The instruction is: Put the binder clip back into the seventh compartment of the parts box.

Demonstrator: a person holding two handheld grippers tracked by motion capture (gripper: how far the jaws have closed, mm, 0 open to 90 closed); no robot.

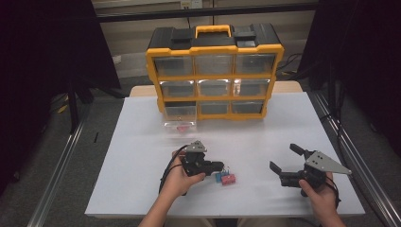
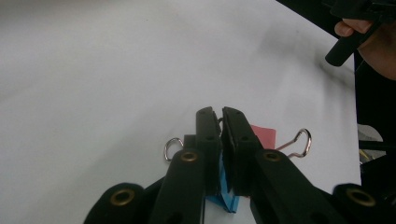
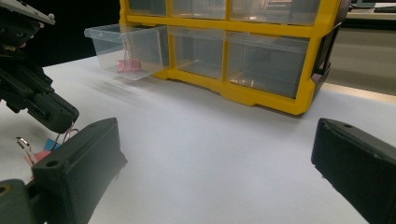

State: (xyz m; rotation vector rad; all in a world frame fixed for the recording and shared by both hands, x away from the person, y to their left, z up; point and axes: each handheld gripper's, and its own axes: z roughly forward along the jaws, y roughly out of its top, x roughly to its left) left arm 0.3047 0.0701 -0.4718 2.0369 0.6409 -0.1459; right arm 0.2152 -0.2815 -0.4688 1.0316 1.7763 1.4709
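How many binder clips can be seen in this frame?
3. A blue clip sits between the left gripper's jaws, a red clip lies touching it on the table, and a pink clip rests in the pulled-out drawer. Other drawers may hide more.

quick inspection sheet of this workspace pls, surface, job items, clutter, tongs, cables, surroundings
surface: white table top, flat, bare apart from the items below
job's things: blue binder clip and red binder clip side by side near the front; yellow drawer organiser at the back, its bottom-left drawer pulled out with a red clip inside
clutter: nothing seen
grippers: left tongs closed on the blue clip's wire handle; right tongs open, holding nothing, apart from the clips
cables: black cable trailing from the left tongs
surroundings: metal rails along the table sides, dark beyond
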